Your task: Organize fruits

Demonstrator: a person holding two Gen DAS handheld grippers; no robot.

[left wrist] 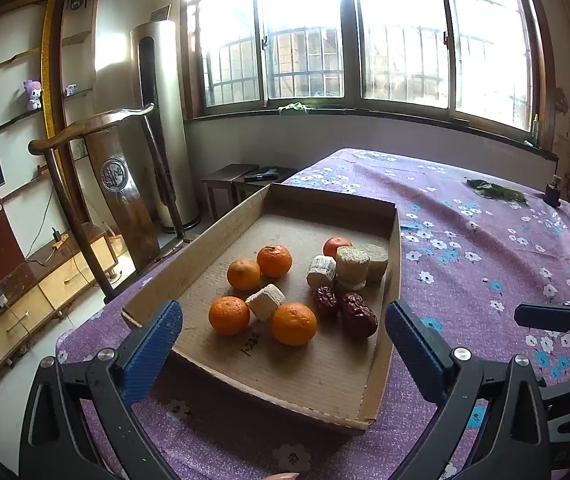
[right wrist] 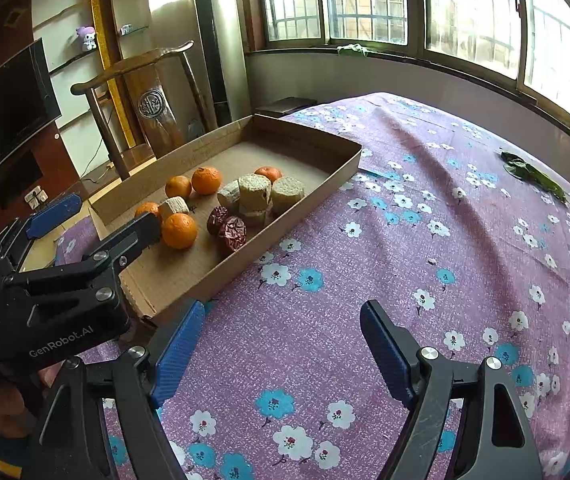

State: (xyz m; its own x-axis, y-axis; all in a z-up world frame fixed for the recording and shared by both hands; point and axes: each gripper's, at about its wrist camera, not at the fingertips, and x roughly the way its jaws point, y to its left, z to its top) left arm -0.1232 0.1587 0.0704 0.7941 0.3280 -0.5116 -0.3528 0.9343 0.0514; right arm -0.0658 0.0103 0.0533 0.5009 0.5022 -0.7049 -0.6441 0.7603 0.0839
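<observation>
- The left gripper (left wrist: 283, 334), black with blue ribbed pads, stands spread wide above the near end of the shallow brown cardboard tray (left wrist: 189, 256); nothing is between its pads.
- The right gripper (right wrist: 281, 354), of the same make, is released too and hangs over the bare purple flowered tablecloth (right wrist: 425, 208), just beside the tray's near corner.
- In the tray lie five round orange tangerines: one pair near the front (left wrist: 229, 315), another pair behind them (left wrist: 274, 260), and a fifth (left wrist: 336, 245) by the far right wall.
- Pale cut cylinder chunks (left wrist: 351, 265) cluster beside that fifth tangerine; another chunk (left wrist: 266, 301) touches the front pair.
- Two wrinkled dark red dates (left wrist: 359, 315) rest side by side near the tray's right wall.
- Green leaves (right wrist: 533, 174) lie well apart on the cloth.
</observation>
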